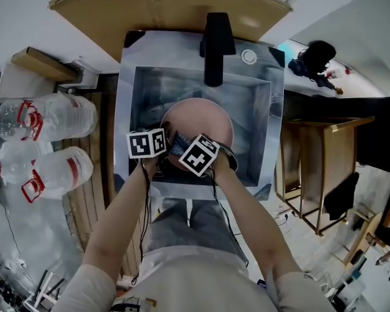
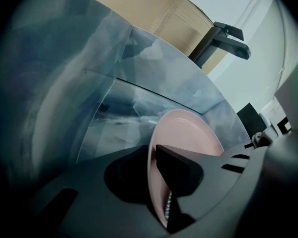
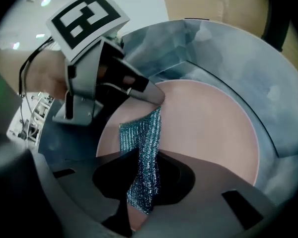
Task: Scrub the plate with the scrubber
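A pink plate [image 1: 205,119] stands tilted in the steel sink [image 1: 260,129]. My left gripper [image 1: 161,138] is shut on the plate's near-left rim; in the left gripper view the rim [image 2: 151,170] runs edge-on between the jaws [image 2: 150,156]. In the right gripper view the left gripper [image 3: 156,97] pinches the plate [image 3: 208,128] at its upper left edge. My right gripper [image 3: 144,160] is shut on a teal glittery scrubber [image 3: 145,143], which hangs flat against the plate's face just below the left gripper. In the head view the right gripper [image 1: 182,145] sits over the plate's near edge.
A black faucet [image 1: 214,47] hangs over the back of the sink, above the plate. Several large water bottles [image 1: 52,119] lie to the left. A wooden rack [image 1: 325,161] stands to the right. A brown board [image 1: 169,5] sits behind the sink.
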Demonstrator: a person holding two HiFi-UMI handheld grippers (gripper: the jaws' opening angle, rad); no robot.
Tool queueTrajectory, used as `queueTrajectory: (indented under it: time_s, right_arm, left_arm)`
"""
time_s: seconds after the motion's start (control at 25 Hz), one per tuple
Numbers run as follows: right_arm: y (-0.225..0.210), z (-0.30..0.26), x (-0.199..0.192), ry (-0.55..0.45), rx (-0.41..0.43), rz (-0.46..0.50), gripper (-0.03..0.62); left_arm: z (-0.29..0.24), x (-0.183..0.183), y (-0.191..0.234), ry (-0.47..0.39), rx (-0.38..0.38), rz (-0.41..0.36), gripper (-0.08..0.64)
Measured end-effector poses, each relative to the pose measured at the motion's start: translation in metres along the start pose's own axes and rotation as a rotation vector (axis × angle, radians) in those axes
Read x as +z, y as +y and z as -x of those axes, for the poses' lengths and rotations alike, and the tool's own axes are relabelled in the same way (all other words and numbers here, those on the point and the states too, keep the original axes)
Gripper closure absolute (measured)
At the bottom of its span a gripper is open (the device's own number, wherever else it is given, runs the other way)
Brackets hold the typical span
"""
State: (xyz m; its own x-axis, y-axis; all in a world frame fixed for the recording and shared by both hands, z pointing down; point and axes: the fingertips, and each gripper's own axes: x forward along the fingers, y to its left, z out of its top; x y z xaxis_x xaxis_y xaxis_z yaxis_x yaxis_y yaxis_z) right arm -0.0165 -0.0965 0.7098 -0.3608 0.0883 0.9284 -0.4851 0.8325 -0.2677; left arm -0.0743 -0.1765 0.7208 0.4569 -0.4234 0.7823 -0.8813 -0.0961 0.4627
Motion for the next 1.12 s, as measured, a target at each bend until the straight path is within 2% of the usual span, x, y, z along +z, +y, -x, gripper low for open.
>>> queueTrajectory:
  time_s: [0.08, 0.2, 0.28, 0.36, 0.44, 0.56, 0.84, 1.12]
  right_arm:
    - [-0.006, 0.003, 0.017, -0.052, -0.03, -0.054, 0.495]
    - [-0.025, 0.021, 0.028, -0.1, -0.12, -0.102, 0.495]
    - [-0.038, 0.04, 0.032, -0.145, -0.173, -0.123, 0.495]
    - [-0.044, 0.06, 0.037, -0.232, -0.176, -0.178, 0.495]
    - [-0.046, 0.083, 0.042, -0.331, -0.169, -0.242, 0.495]
    - [-0.046, 0.123, 0.05, -0.456, -0.197, -0.276, 0.495]
    - [-0.033, 0.224, 0.065, -0.69, -0.29, -0.287, 0.495]
    - [-0.007, 0.336, 0.085, -0.921, -0.386, -0.247, 0.495]
  left_arm:
    - [0.001, 0.002, 0.001, -0.048, 0.005, 0.025, 0.499]
    - [0.009, 0.007, 0.002, -0.094, -0.005, 0.089, 0.499]
    - [0.014, 0.01, -0.002, -0.091, -0.018, 0.066, 0.478]
    - [0.019, 0.013, -0.007, -0.092, -0.022, 0.022, 0.461]
    - [0.028, 0.019, -0.008, -0.117, -0.02, 0.024, 0.449]
    - [0.044, 0.034, -0.017, -0.164, -0.025, 0.04, 0.446]
    - [0.108, 0.086, -0.07, -0.307, -0.099, -0.075, 0.446]
    - [0.2, 0.141, -0.125, -0.492, -0.146, -0.255, 0.467]
